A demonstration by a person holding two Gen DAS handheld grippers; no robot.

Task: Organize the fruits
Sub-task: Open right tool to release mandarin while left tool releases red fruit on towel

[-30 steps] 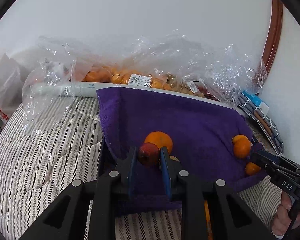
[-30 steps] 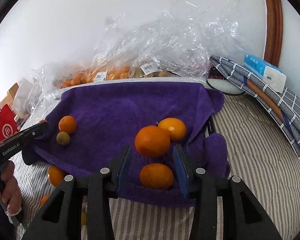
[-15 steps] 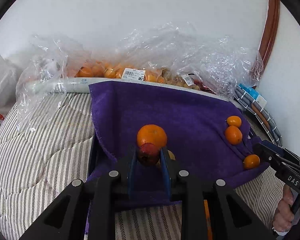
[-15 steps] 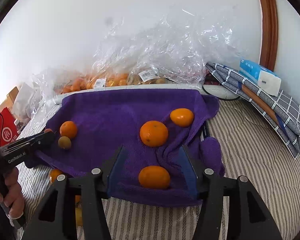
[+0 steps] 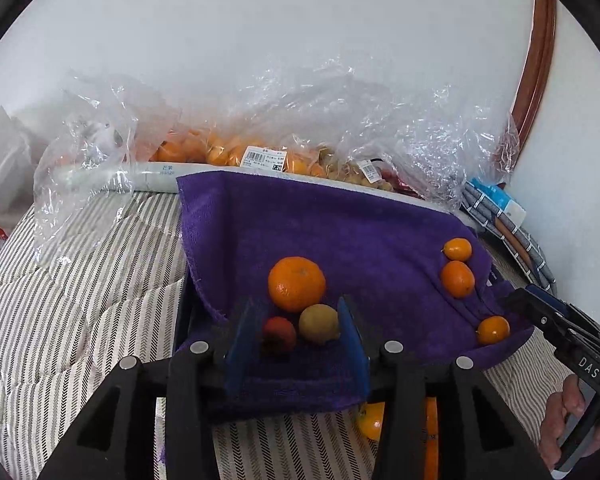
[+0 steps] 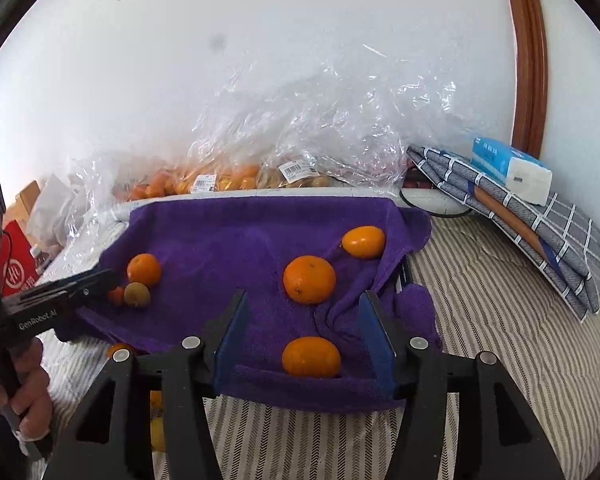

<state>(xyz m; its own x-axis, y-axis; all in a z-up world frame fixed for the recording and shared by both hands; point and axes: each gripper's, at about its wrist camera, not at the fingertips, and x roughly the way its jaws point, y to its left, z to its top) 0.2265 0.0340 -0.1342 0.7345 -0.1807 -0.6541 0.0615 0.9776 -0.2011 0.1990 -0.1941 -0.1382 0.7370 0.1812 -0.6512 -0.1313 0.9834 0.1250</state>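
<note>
The left gripper (image 5: pixel 296 336) is opening, its jaws parting from the red fruit (image 5: pixel 279 333) clamped earlier; the right gripper (image 6: pixel 306 334) is hanging apart, gripping nothing

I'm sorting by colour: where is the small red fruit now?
In the left wrist view, the red fruit lies on the purple towel between the opening left gripper jaws, beside a yellow-green fruit and below an orange.

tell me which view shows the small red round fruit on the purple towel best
The left wrist view: the small red round fruit lies close up between the opening fingers of the left gripper, beside a yellow-green fruit. In the right wrist view it is a far, small speck, partly hidden behind that gripper's tip.
</note>
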